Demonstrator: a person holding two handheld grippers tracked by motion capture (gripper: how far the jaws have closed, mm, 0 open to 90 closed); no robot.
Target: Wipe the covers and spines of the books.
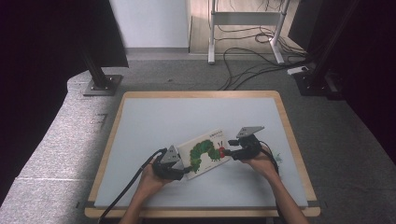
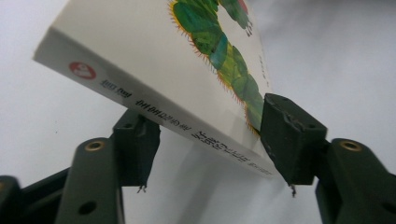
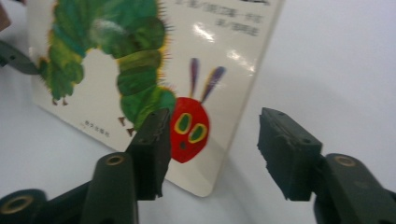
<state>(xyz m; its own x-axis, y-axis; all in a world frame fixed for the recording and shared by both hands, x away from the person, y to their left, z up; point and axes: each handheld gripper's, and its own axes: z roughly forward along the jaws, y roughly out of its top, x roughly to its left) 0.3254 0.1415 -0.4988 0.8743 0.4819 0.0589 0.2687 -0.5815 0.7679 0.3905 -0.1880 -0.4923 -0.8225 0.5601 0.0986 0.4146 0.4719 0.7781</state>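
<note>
Table (image 1: 140, 116): we see it stand on the floor, with a desk frame (image 1: 245, 28) well behind it.
Book (image 1: 205, 150): we find it on the table's near half, between the two grippers.
Left gripper (image 1: 185, 169): it sits at the book's left end; we see the spine edge (image 2: 154, 112) between its jaws.
Right gripper (image 1: 229, 148): it sits at the book's right end; one jaw lies over the cover corner (image 3: 196, 177), the other beside it over the table.
Cables (image 1: 252, 60): they lie on the floor behind the table.

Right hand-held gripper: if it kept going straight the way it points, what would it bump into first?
Most likely the picture book. The right hand-held gripper points at its near edge, jaws apart: one over the cover, the other off to the side. How close it is can't be judged.
</note>
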